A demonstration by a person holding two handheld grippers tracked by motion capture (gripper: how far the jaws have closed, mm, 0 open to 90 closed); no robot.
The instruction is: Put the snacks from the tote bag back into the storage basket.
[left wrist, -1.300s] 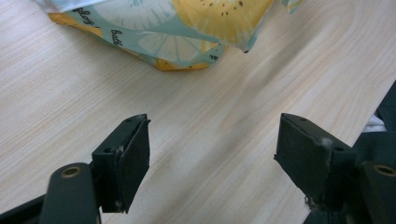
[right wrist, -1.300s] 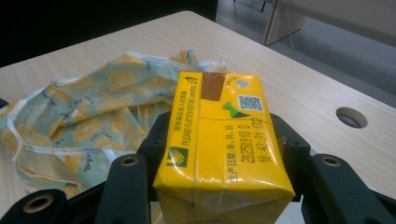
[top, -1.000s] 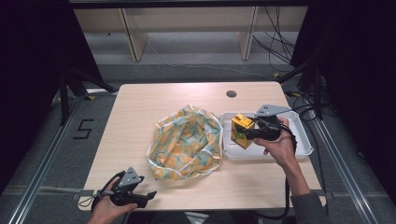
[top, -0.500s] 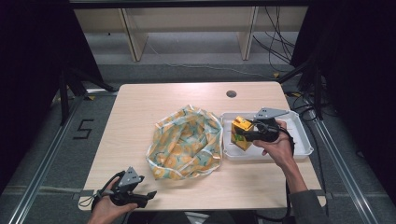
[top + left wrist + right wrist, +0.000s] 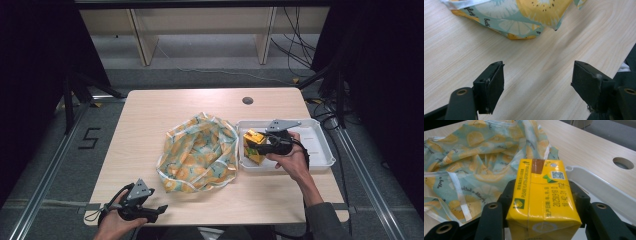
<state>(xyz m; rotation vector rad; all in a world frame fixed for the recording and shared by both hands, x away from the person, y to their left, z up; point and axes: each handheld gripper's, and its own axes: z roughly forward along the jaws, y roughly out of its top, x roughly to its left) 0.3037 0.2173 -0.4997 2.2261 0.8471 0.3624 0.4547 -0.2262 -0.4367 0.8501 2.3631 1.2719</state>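
1. Right claw (image 5: 257, 144) clamped on yellow carton (image 5: 541, 195), held over white tray (image 5: 320, 150).
2. Fruit-print bag (image 5: 200, 152) just beyond that claw, on bench (image 5: 160, 110).
3. Left claw (image 5: 537, 86) apart, nothing between; bag edge ahead.

Wooden table (image 5: 165, 110), round hole (image 5: 247, 100), floor marking "5" (image 5: 89, 138)

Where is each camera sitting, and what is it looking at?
High view: sits above the person's side, looking forward and down at the table, white tray and fruit-print bag; both forearms and hands show, with the left claw and right claw.
Left gripper view: rides the left claw, facing bare tabletop and the bag's edge; two open jaws show.
Right gripper view: rides the right claw, facing the yellow carton gripped between its jaws.
Shared: all three show the bag.
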